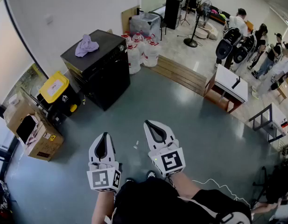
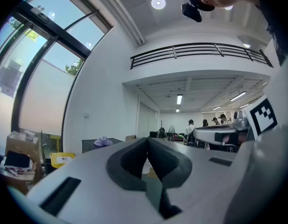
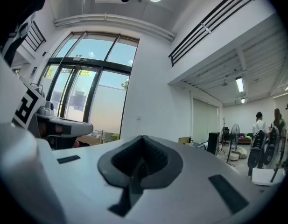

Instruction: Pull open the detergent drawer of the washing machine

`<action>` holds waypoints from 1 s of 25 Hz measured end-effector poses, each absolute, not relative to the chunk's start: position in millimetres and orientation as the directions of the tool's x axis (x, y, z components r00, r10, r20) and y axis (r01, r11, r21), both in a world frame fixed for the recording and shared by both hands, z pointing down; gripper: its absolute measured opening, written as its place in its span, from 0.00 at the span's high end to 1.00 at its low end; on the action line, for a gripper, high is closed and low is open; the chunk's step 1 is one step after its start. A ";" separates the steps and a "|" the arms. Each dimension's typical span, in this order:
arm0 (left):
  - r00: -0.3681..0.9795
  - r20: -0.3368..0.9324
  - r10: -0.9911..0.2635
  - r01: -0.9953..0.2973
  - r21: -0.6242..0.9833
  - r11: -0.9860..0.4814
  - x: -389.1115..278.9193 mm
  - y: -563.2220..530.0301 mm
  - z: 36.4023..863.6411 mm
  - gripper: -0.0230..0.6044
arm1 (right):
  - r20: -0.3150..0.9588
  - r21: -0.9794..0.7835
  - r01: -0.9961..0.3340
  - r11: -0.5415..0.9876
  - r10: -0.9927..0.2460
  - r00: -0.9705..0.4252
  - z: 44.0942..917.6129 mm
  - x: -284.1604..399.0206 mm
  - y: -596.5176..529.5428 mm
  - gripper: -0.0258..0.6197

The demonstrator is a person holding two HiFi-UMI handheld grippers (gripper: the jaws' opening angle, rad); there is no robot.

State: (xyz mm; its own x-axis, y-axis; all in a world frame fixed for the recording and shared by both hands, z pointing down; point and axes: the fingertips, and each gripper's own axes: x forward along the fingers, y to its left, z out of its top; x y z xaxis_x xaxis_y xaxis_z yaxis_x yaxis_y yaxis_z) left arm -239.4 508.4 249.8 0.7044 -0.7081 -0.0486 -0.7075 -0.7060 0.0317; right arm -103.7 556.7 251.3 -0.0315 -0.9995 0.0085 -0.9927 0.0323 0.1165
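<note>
Head view: My left gripper (image 1: 105,135) sits at lower centre-left of the frame and my right gripper (image 1: 147,123) at lower centre, side by side above the grey floor (image 1: 195,125). Both point level toward the top of the frame. Both sets of jaws are pressed together, with nothing between them. The washing machine (image 1: 104,73), a black box-shaped unit, stands at upper left of the frame against the white wall, well apart from both grippers. A purple cloth (image 1: 86,45) lies on its top. Its detergent drawer cannot be made out from here. A yellow-lidded bin (image 1: 54,87) stands just left of the machine, and cardboard boxes (image 1: 34,129) lie further down the left edge. Clear water jugs (image 1: 141,52) stand just right of the machine. Several people (image 1: 260,45) stand at upper right.

Left gripper view: The jaws meet at the tip, fully closed and empty. The washing machine (image 2: 99,146) appears low at centre-left of the frame, beyond the jaw tip, with the purple cloth (image 2: 103,141) on it. The yellow-lidded bin (image 2: 62,158) shows at lower left.

Right gripper view: The jaws are fully closed and hold nothing. The washing machine is not visible here. Tall windows (image 3: 87,97) fill the left half of the frame.
</note>
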 end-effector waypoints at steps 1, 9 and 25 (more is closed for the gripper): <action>0.705 -0.049 -0.708 -0.707 0.031 -0.706 -237.0 507.6 248.9 0.93 | 0.008 0.117 -0.993 0.033 -0.999 -0.032 250.7 -102.0 556.2 0.95; 0.681 -0.033 -0.731 -0.730 0.040 -0.682 -218.2 510.3 257.2 0.93 | 0.015 0.106 -0.992 0.067 -0.998 -0.066 257.7 -84.5 551.8 0.95; 0.690 0.100 -0.717 -0.724 0.094 -0.683 -160.6 484.7 322.8 0.55 | 0.115 0.043 -0.982 0.184 -0.977 -0.178 316.6 -37.9 521.7 0.59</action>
State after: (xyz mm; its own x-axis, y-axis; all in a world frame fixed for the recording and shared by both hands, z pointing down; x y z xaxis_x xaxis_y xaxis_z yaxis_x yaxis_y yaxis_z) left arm -160.6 484.7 322.8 0.6896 -0.7173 0.1000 -0.7242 -0.6831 0.0941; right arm -37.9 521.7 316.6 -0.1778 -0.9773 0.1155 -0.9820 0.1838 0.0432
